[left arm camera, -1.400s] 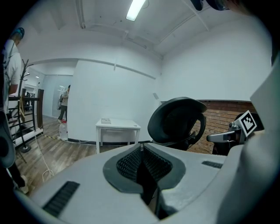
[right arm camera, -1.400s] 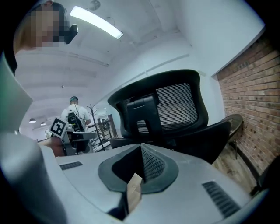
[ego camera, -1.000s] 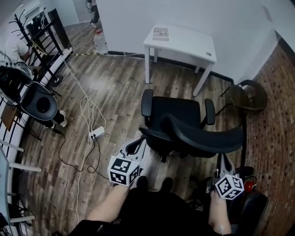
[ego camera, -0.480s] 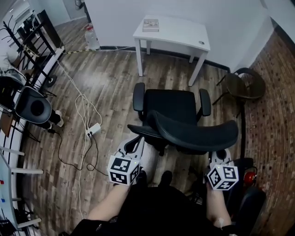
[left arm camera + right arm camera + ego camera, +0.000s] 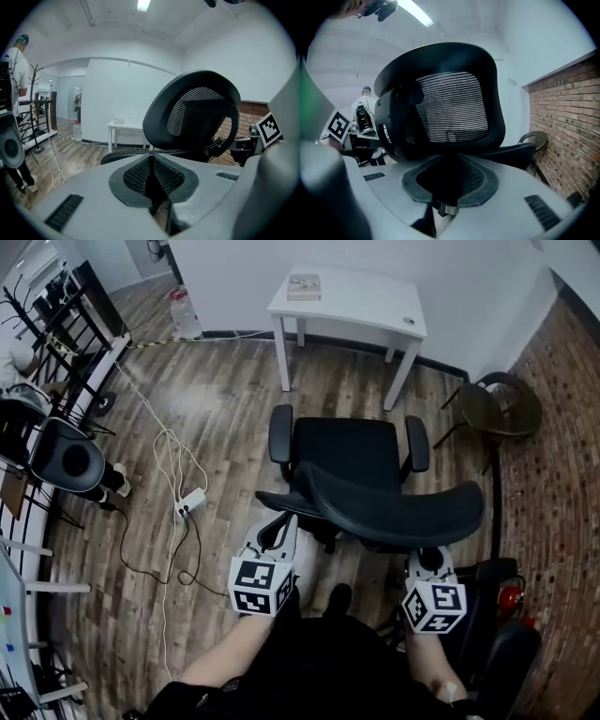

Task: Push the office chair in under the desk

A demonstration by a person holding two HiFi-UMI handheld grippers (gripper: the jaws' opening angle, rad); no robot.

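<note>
The black office chair (image 5: 347,460) stands on the wood floor with its seat toward the white desk (image 5: 361,306) and a gap between them. Its mesh backrest (image 5: 394,512) faces me. My left gripper (image 5: 281,523) is shut and empty, just behind the backrest's lower left edge; whether it touches is unclear. In the left gripper view the shut gripper (image 5: 151,159) points at the chair (image 5: 197,112) and the desk (image 5: 124,126). My right gripper (image 5: 427,557) sits under the backrest's right end. Its jaws have just been opening, and the gripper (image 5: 450,164) is slightly open. Nothing is gripped, and the backrest (image 5: 450,103) is close ahead.
A power strip with cables (image 5: 192,505) lies on the floor at left. A round brown chair (image 5: 502,409) stands by the brick wall (image 5: 562,484) at right. At left are another black chair (image 5: 70,456) and metal racks (image 5: 89,324). A water bottle (image 5: 183,310) stands near the far wall.
My right gripper has moved left, in under the backrest's right end, and rolled. My left gripper has edged forward. The chair keeps about the same gap to the desk.
</note>
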